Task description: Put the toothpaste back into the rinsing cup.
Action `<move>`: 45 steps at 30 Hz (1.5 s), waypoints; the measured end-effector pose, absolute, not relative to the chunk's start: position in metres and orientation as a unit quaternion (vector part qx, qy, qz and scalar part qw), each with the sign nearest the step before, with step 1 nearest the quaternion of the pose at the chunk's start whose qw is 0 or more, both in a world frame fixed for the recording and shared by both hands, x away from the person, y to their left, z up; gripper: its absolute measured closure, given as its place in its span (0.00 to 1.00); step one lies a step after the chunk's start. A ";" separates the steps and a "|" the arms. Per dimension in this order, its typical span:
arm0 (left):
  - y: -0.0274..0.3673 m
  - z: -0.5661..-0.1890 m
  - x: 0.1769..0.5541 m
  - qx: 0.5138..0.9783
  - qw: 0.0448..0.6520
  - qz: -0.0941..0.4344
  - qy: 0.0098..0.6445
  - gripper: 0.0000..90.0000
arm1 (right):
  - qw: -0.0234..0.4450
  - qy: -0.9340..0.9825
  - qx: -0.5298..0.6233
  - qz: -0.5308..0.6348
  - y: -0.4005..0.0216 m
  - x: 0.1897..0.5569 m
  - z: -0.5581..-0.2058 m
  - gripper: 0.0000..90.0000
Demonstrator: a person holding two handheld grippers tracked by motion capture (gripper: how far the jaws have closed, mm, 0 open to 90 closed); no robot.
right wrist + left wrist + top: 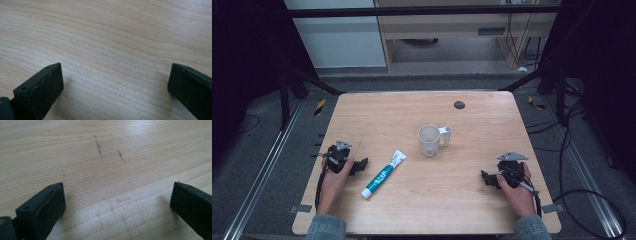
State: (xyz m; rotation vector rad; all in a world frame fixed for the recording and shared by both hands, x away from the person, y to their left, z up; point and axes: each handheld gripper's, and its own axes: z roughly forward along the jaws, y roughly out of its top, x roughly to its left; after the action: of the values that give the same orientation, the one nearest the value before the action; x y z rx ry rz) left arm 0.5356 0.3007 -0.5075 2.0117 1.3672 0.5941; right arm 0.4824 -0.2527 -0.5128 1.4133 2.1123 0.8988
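A white mug (430, 140) with its handle to the right stands upright near the middle of the wooden table (422, 107). A white and teal toothpaste tube (383, 174) lies on the table to its lower left. My left gripper (360, 165) rests at the left, just left of the tube, held by a hand. In the left gripper view its jaws stand wide apart over bare wood (117, 202). My right gripper (485, 177) rests at the right, below and right of the mug. Its jaws are also wide apart, with nothing between them (115, 85).
A small dark round disc (459, 104) sits in the tabletop near the far edge. Cables trail on the floor to the right (582, 190). Metal rails run along both sides of the table. Faint dark scratch marks (98, 146) show on the wood ahead of the left gripper.
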 end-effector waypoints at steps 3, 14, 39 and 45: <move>0.301 -0.507 0.535 0.763 0.314 0.225 0.518 0.00 | 0.221 0.764 0.511 0.325 -0.253 0.483 -0.513 0.01; 0.291 -0.479 0.524 0.774 0.304 0.226 0.507 0.03 | 0.221 0.764 0.511 0.326 -0.253 0.483 -0.513 0.01; 0.202 -0.426 0.496 0.835 0.247 0.233 0.432 0.09 | 0.219 0.766 0.508 0.327 -0.253 0.482 -0.513 0.01; 0.187 -0.429 0.493 0.852 0.218 0.230 0.416 0.08 | 0.219 0.766 0.508 0.327 -0.253 0.482 -0.513 0.01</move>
State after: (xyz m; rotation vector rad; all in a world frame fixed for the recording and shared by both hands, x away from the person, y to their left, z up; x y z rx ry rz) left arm 0.4927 0.1872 -0.4292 2.3595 1.1524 0.6380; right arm 0.4823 -0.2534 -0.5128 1.4058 2.1191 0.9046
